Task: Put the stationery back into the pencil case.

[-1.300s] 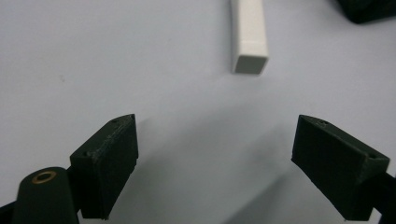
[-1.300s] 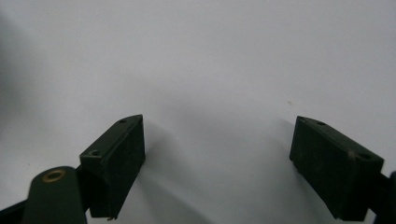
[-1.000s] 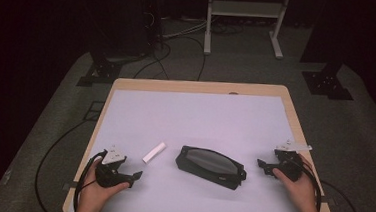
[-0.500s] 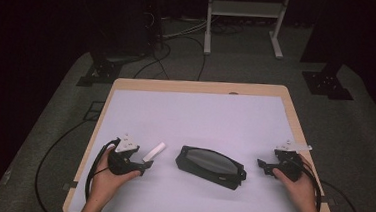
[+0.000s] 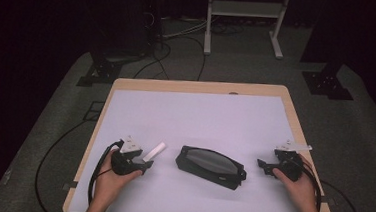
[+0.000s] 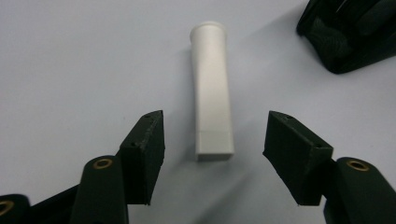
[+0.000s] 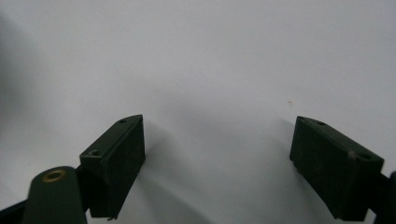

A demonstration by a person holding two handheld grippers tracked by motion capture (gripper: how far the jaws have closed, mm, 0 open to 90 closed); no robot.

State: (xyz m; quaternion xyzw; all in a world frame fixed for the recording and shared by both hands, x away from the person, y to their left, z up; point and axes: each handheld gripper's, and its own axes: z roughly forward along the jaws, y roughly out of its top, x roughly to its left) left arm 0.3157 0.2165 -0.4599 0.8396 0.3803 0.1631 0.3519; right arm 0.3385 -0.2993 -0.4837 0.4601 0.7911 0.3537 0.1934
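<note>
Black case [image 5: 211,167] lies flat near the front middle of the counter [image 5: 200,117]; white tube [image 6: 212,88] lies just left of it, not touching. Left gripper [image 6: 212,156] sits at the tube's near end, jaws spread either side of it with gaps on both sides. Right gripper [image 7: 217,163] rests well right of the case, jaws spread wide over bare counter.
</note>
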